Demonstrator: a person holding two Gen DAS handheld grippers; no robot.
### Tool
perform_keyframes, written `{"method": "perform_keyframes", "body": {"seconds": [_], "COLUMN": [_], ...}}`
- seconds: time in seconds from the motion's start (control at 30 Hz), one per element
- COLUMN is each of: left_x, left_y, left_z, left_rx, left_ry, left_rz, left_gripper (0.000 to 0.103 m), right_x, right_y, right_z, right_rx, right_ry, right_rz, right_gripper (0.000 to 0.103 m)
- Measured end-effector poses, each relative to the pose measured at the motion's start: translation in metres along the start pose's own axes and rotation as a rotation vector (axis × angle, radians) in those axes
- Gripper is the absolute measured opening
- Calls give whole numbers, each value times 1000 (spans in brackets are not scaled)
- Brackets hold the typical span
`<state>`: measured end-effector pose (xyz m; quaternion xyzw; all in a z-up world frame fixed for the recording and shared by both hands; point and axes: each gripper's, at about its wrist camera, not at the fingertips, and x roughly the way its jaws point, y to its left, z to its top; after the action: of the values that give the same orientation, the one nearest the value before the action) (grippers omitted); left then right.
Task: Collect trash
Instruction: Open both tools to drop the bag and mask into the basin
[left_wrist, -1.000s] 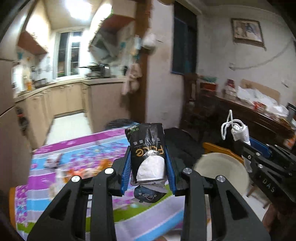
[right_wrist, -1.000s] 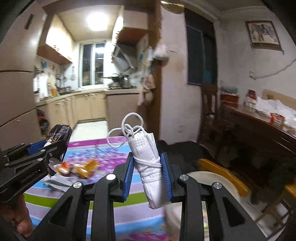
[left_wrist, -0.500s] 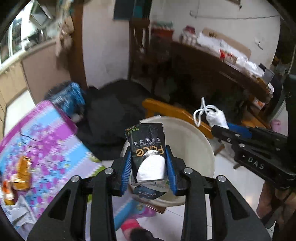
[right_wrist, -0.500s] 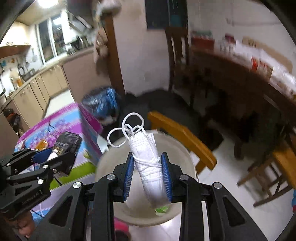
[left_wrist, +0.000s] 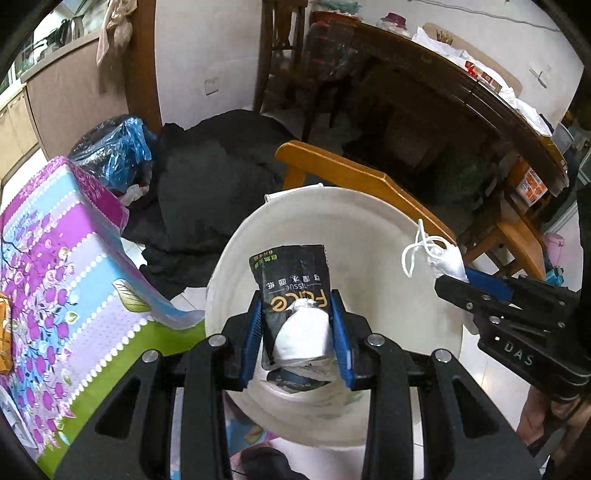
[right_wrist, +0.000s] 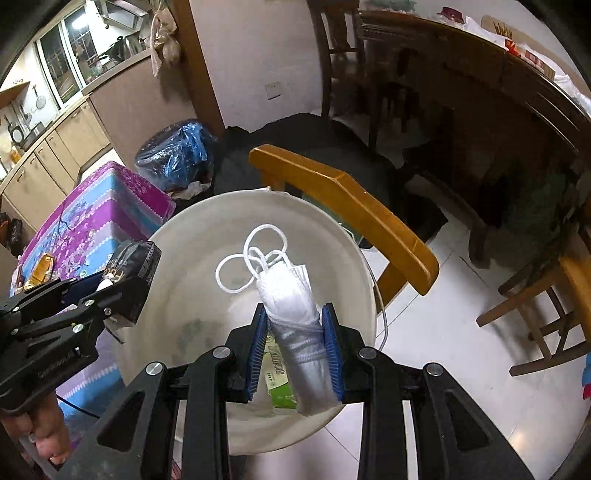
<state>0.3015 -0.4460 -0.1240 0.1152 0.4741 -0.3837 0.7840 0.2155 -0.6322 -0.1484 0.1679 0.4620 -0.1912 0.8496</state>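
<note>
White bucket (right_wrist: 207, 229) — green packet (right_wrist: 279, 373) inside at 6 o'clock; left gripper (left_wrist: 297, 332) fingers clamp a black tissue pack (left_wrist: 291, 284), right gripper (right_wrist: 295, 343) fingers pinch a rolled face mask (right_wrist: 291, 299).

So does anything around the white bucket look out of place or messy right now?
Mostly the floor behind the white bucket: a dark cloth heap lies slumped there, next to an overfilled blue trash bag. A green packet already lies in the bucket. Nothing looks spilled or broken.

Dim indoor light, brightest at window (right_wrist: 70, 62) top left in right view. Heavy fisheye bending, black corners. Dark table (left_wrist: 461, 96) in shadow. Bucket (right_wrist: 207, 229) sharp, glare-free.
</note>
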Motion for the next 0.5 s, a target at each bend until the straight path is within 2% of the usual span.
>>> {"method": "perform_keyframes", "body": {"seconds": [0.27, 0.5], "left_x": [5, 5], "left_y": [-4, 1], "left_z": [3, 4], "left_rx": [6, -8], "left_ry": [-6, -9], "left_rz": [-3, 16], "left_gripper": [40, 56], "right_x": [5, 5], "right_y": [1, 2], "right_z": [1, 2], "right_rx": [12, 21], "right_ry": [-7, -12], "right_rz": [34, 52], "right_gripper": [31, 37]}}
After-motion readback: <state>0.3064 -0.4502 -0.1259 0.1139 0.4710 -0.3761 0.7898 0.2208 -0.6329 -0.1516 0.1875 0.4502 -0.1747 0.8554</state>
